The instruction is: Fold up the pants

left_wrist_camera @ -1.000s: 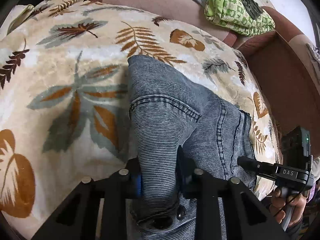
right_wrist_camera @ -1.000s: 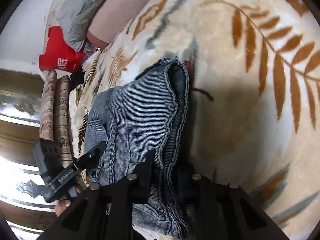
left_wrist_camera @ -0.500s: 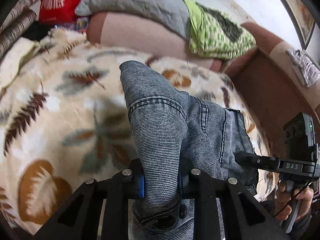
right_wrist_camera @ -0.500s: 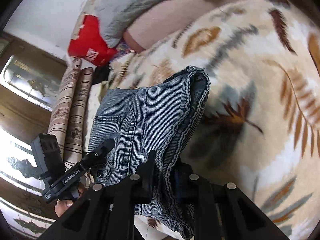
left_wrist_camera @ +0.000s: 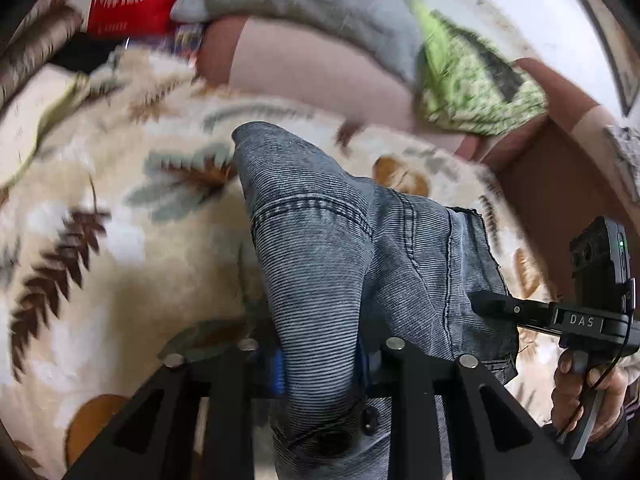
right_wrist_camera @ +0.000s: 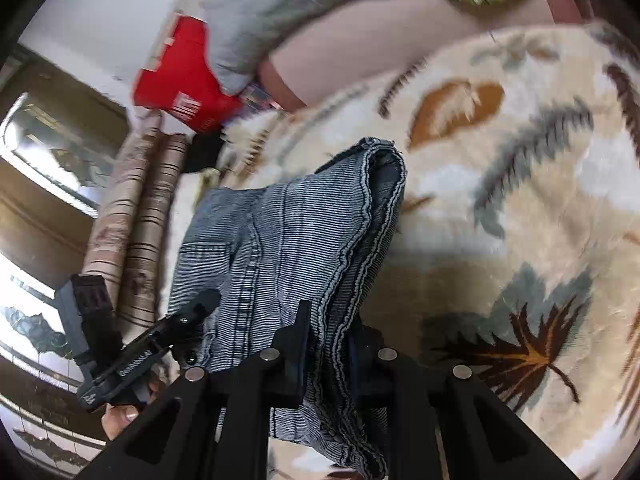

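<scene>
The grey-blue ribbed pants (left_wrist_camera: 328,248) are folded into a bundle and held up above the leaf-print blanket (left_wrist_camera: 100,240). My left gripper (left_wrist_camera: 320,364) is shut on the waist end near the button. My right gripper (right_wrist_camera: 332,352) is shut on the stacked hem edges of the pants (right_wrist_camera: 304,240). The right gripper shows in the left wrist view (left_wrist_camera: 496,306) at the pants' right edge. The left gripper shows in the right wrist view (right_wrist_camera: 200,304) at their left edge.
The blanket (right_wrist_camera: 520,200) covers a sofa seat. A pink backrest (left_wrist_camera: 320,76) carries a grey cushion (left_wrist_camera: 320,4) and a green patterned cloth (left_wrist_camera: 472,84). A red bag (right_wrist_camera: 180,80) and rolled mats (right_wrist_camera: 132,232) lie at the left end. A brown armrest (left_wrist_camera: 560,200) stands right.
Both grippers have lifted the folded pants off the blanket and tilted upward. More of the backrest, cushion and red bag has come into view.
</scene>
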Demonstrator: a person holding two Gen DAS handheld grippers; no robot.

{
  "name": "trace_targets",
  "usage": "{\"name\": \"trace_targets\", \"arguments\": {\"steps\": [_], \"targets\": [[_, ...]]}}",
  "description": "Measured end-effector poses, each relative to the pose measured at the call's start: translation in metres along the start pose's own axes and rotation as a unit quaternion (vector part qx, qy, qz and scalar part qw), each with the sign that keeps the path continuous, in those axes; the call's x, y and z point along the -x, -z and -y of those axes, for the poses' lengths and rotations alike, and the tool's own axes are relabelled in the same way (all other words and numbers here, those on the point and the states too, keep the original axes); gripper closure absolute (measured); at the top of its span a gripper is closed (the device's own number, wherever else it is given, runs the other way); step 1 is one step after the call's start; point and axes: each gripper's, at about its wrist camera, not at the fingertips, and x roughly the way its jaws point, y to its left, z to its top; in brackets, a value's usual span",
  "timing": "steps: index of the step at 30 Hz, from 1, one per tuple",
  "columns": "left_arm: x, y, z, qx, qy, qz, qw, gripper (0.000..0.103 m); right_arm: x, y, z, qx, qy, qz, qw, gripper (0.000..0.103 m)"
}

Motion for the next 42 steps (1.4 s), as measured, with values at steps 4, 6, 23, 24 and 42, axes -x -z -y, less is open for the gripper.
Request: {"name": "trace_targets", "arguments": {"steps": [4,6,23,24,42], "targets": [[-0.025,0.015,-0.016,0.003,-0.068,-0.036,0.997,0.038,-0.038,0.011,0.035,-0.026,0.077,-0.033,0.996,0.068],[-0.009,0.019,-0.019,0.008,-0.069,-0.022,0.9973,0.036,-0.034,0.015,0.039,-0.029,0.08,-0.028,0.996,0.062],[0.048,0.05,0.016,-0.036,-0.12,0.043,0.9911,0.023,-0.01,0.068,-0.019,0.102,0.147,-0.035,0.983,0.04],[0.047,0.049,0.018,-0.041,-0.122,0.047,0.9906,0.021,-0.003,0.062,-0.021,0.098,0.143,-0.027,0.985,0.04],[0.003,0.066,0.009,-0.028,-0.133,-0.011,0.9907,0.016,-0.109,-0.053,0.029,-0.123,-0.073,-0.071,0.987,0.037]]}}
